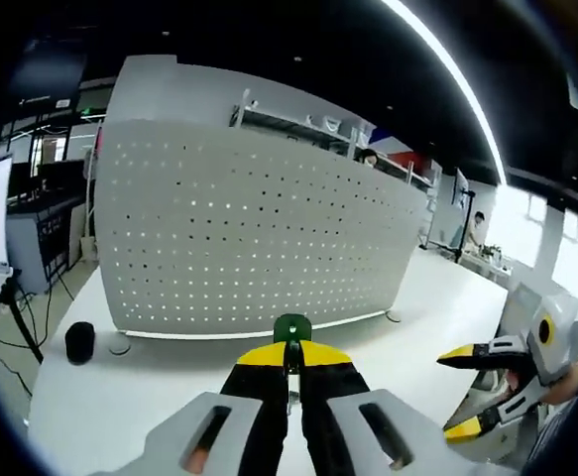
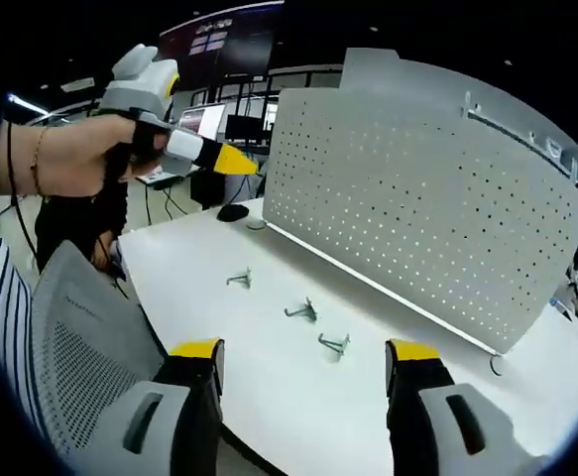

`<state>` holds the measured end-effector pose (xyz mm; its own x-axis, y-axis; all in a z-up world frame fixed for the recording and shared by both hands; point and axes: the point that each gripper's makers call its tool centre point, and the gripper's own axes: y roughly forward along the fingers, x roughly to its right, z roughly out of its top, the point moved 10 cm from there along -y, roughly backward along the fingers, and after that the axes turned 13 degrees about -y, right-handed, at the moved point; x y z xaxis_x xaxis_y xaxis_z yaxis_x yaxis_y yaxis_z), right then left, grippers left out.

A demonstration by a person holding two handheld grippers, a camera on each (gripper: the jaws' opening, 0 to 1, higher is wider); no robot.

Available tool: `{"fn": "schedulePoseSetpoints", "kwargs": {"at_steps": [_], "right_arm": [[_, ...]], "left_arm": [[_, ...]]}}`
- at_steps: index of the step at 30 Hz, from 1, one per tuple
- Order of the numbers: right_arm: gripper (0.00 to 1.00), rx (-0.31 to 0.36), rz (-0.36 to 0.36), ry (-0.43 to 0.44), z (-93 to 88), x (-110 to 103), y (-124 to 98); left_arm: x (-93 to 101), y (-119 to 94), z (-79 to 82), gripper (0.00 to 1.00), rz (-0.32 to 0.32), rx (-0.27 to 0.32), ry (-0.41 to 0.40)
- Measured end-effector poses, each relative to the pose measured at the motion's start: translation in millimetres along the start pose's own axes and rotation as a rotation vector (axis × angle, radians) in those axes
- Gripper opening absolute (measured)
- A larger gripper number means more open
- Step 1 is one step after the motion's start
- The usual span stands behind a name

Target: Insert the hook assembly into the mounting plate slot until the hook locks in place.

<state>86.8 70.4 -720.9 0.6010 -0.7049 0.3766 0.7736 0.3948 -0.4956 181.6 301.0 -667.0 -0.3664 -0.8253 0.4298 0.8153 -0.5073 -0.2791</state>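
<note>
The white perforated mounting plate (image 1: 259,238) stands upright on the white table (image 1: 150,397), straight ahead of my left gripper (image 1: 290,359). That gripper is shut on a hook assembly (image 1: 291,327), whose green head pokes out above the yellow jaw tips. In the right gripper view the plate (image 2: 417,218) runs along the table's far side, and three metal hooks (image 2: 301,311) lie on the table (image 2: 189,268) before it. My right gripper (image 2: 305,349) hangs open over the near edge with nothing between its jaws. A hand holds the left gripper (image 2: 219,159) up at upper left, short of the plate.
A grey mesh chair back (image 2: 80,347) stands at the table's near edge. A small black round object (image 1: 80,342) sits by the plate's left end. The right gripper (image 1: 477,392) enters from the right. Desks, monitors and a person are behind the plate.
</note>
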Motion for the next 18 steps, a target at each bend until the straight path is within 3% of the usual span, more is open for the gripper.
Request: {"fn": "schedulePoseSetpoints", "kwargs": {"at_steps": [3,11,14,17,18], "right_arm": [[0.81,-0.017,0.009,0.012,-7.9,-5,2],[0.87,-0.044,0.015,0.025,-15.7,-11,8],[0.88,-0.086,0.018,0.0,-19.9,-15,10],[1.0,-0.078,0.016,-0.007,-19.7,-17,12],[0.99,-0.072,0.016,-0.006,-19.2,-17,13]], "left_arm": [[1.0,0,0.7,0.01,0.014,0.011,-0.002],[3.3,-1,9.7,0.01,0.056,0.056,0.081],[2.3,0,10.0,0.01,0.07,0.062,0.092],[1.8,-1,9.5,0.01,0.085,0.074,0.093],[2.2,-2,9.5,0.01,0.087,0.077,0.096]]}}
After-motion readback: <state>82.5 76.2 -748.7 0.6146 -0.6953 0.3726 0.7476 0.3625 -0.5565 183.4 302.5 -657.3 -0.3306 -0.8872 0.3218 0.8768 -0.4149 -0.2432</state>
